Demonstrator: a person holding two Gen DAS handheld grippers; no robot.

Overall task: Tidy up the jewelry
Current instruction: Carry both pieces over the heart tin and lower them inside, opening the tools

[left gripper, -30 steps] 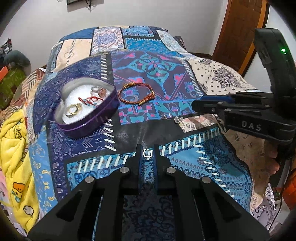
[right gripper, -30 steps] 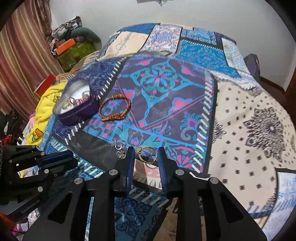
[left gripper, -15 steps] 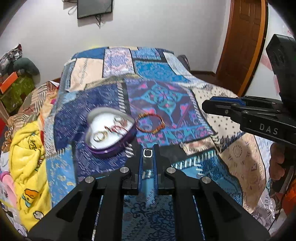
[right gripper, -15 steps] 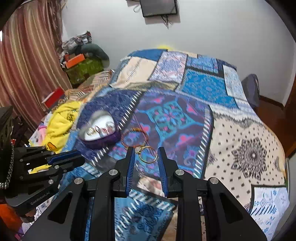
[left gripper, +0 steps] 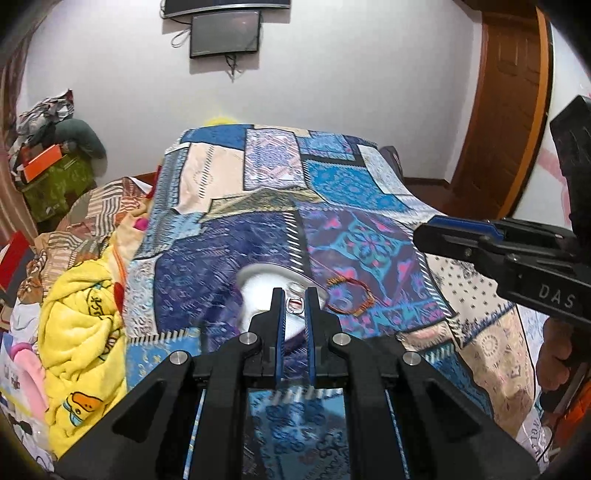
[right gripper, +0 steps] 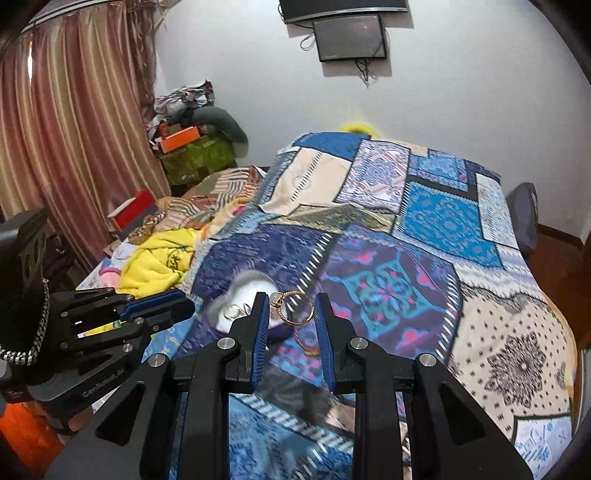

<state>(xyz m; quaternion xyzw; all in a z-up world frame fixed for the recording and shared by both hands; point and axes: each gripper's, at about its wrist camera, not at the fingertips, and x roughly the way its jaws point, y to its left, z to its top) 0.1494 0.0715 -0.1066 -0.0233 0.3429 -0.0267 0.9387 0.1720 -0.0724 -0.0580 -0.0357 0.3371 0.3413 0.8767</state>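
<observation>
My left gripper [left gripper: 294, 304] is shut on a small silver ring [left gripper: 294, 303] and holds it high above the bed, over the purple heart-shaped tin [left gripper: 258, 291] with a white lining. My right gripper [right gripper: 291, 314] is shut on a gold hoop earring [right gripper: 295, 308], also raised above the bed. The tin [right gripper: 240, 306] holds a few pieces of jewelry. An orange-red bracelet [left gripper: 347, 297] lies on the patchwork bedspread [left gripper: 369, 243] just right of the tin. Each gripper shows in the other's view: the right one [left gripper: 419, 230], the left one [right gripper: 188, 306].
A yellow blanket [left gripper: 81, 332] is bunched at the bed's left edge. Boxes and clothes [right gripper: 192, 147] are piled by the curtain [right gripper: 66, 147]. A wooden door [left gripper: 509, 110] stands at the right. A monitor [left gripper: 225, 33] hangs on the far wall.
Both grippers have risen well above the bed with their pieces held. The tin and bracelet now look smaller and farther below.
</observation>
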